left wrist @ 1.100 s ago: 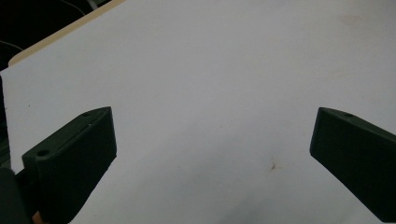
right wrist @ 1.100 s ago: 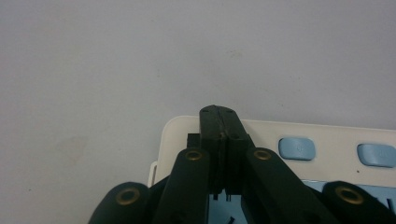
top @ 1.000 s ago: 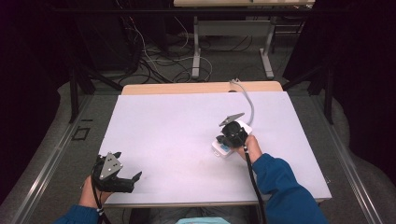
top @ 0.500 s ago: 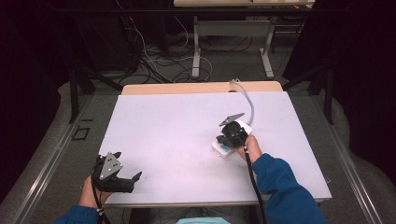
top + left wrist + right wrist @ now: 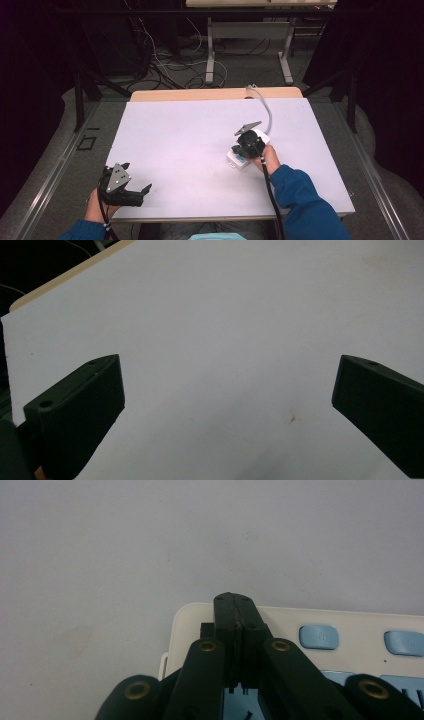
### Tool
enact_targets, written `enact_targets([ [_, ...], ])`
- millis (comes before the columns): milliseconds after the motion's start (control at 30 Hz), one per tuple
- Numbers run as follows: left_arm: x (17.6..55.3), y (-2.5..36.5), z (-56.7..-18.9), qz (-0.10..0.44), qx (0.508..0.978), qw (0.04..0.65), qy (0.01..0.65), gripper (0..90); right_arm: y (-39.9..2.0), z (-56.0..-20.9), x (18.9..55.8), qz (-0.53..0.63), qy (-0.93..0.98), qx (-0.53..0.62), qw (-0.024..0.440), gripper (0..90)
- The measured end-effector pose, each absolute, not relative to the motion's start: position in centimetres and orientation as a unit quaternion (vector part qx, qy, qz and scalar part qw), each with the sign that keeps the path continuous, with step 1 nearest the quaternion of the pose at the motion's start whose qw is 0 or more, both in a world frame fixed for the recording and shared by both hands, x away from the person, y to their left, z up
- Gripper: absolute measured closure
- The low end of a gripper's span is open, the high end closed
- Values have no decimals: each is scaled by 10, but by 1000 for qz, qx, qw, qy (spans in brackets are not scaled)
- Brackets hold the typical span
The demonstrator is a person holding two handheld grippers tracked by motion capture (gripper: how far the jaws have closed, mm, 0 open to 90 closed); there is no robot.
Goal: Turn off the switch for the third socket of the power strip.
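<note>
We see right tongs (image 5: 234, 611) pressed together atop cream plastic power strip w/ blue buttons (image 5: 350, 635) at 3 o'clock on table (image 5: 190, 135); rigid, light, grip its edges. Left tongs (image 5: 227, 405) spread, empty.

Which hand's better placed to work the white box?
Right. Its gripper sits shut on top of the box, by the blue buttons. The left gripper hangs open at the table's near-left corner.
</note>
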State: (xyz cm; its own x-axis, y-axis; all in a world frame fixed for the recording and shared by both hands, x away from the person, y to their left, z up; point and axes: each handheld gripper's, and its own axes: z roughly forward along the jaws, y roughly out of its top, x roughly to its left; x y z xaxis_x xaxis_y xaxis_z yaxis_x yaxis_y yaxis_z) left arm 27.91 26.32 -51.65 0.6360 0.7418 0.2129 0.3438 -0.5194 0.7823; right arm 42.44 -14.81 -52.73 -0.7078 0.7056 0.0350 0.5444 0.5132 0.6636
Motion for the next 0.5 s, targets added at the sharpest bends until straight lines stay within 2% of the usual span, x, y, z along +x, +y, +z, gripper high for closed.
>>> enact_targets([
  [500, 279, 263, -517, 274, 828, 364, 328, 5, -147, -527, 423, 334, 864, 354, 127, 900],
])
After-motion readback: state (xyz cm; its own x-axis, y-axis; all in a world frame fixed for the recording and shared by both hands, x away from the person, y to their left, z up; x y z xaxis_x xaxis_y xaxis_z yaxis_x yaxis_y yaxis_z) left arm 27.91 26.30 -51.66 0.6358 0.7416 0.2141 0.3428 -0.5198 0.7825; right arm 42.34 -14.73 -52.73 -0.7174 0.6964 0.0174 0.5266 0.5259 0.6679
